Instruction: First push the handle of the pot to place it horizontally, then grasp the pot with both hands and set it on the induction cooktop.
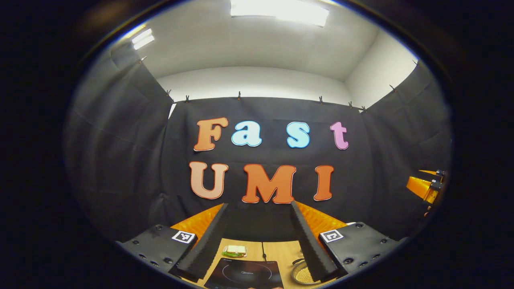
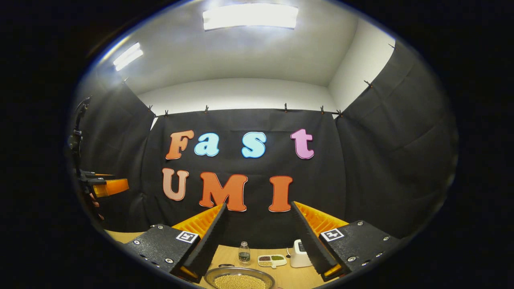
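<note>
From where I sit, nothing of the task looks started. Both tools are held high above the pale wooden table (image 1: 281,251), aimed at the back wall rather than down at the work.

In the left gripper view, my left gripper (image 1: 259,241) has its fingers spread wide apart with nothing between them. Through the gap, toward six o'clock, I see the flat black glass induction cooktop (image 1: 245,273) with a faint ring on its face, and its top carries nothing. At about five o'clock, partly hidden behind my right-hand finger, sits the round shallow metal pot filled with yellowish beans (image 1: 302,273). It rests on the table just beside the cooktop, not on it. A sandwich on a small white plate (image 1: 234,251) lies beyond the cooktop.

In the right gripper view, my right gripper (image 2: 259,241) is equally wide open and empty. The pot (image 2: 239,279) lies below it at six o'clock, its rim cut off by the edge. A dark curved piece near the rim at about eleven o'clock of the pot may be the handle, but I cannot tell how it lies. Farther back stand a small clear glass bottle (image 2: 243,253), a white divided dish of coloured grains (image 2: 272,260) and a small white appliance (image 2: 299,253).

I judge that everything is left: the handle push, the two-handed grasp, and the lift onto the cooktop.
</note>
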A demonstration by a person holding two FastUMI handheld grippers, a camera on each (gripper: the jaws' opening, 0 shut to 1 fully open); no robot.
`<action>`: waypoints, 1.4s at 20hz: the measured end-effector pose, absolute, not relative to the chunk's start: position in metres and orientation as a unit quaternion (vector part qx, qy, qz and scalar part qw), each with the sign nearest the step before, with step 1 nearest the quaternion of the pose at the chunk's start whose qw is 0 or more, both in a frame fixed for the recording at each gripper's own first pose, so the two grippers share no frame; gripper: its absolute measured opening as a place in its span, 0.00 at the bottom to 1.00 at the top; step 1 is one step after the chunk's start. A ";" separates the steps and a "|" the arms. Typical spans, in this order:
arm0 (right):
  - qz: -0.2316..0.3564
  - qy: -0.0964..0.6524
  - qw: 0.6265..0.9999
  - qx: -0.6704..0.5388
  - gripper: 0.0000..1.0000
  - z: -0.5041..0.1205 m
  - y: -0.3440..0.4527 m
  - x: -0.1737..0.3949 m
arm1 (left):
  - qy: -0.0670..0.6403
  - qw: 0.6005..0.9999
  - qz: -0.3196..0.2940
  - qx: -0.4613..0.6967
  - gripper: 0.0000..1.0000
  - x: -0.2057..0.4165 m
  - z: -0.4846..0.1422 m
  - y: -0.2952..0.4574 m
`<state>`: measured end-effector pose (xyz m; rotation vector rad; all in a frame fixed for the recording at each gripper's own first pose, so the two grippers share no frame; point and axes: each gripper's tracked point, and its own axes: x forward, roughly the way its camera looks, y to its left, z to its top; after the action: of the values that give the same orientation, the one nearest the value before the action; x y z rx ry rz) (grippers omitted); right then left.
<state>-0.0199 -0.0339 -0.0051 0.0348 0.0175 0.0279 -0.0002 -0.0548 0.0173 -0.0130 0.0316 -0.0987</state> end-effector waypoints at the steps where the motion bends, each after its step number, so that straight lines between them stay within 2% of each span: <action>1: 0.017 0.020 0.999 0.019 0.95 -0.014 -0.034 -0.018 | 0.014 0.999 -0.052 -0.006 0.97 0.000 0.016 -0.055; 5: 0.015 0.046 0.999 0.010 0.95 -0.041 -0.037 -0.009 | 0.024 0.998 -0.052 -0.007 0.97 0.007 0.004 -0.050; 6: 0.020 0.053 0.998 0.011 0.99 -0.050 -0.033 -0.008 | 0.029 0.998 -0.051 -0.007 0.98 0.008 0.000 -0.048; 7: 0.027 0.061 0.998 0.014 0.95 -0.058 -0.028 -0.008 | 0.032 0.998 -0.049 -0.005 0.98 0.009 -0.002 -0.045; 14: 0.056 0.113 0.992 0.015 0.95 -0.111 -0.010 -0.007 | 0.021 0.998 -0.058 0.017 0.97 0.009 -0.003 -0.045; 20: 0.075 0.176 0.981 0.030 0.83 -0.176 0.004 -0.018 | 0.018 0.998 -0.048 0.039 0.98 0.014 -0.025 -0.043; 22: 0.084 0.213 0.973 0.034 0.75 -0.203 0.009 -0.024 | 0.028 0.998 -0.049 0.036 0.97 0.018 -0.032 -0.043; 24: 0.093 0.242 0.965 0.037 0.59 -0.226 0.016 -0.031 | 0.035 0.998 -0.046 0.034 0.98 0.020 -0.038 -0.038; 25: 0.094 0.257 0.961 0.038 0.49 -0.237 0.019 -0.034 | 0.038 0.998 -0.045 0.034 0.99 0.022 -0.042 -0.035; 28: 0.108 0.312 0.943 0.039 0.32 -0.277 0.036 -0.050 | 0.045 0.997 -0.035 0.042 0.99 0.029 -0.046 -0.026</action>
<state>-0.0498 0.0357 -0.2766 0.0797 0.6351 0.2198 0.0286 -0.0265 -0.0464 0.0848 0.0897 -0.0695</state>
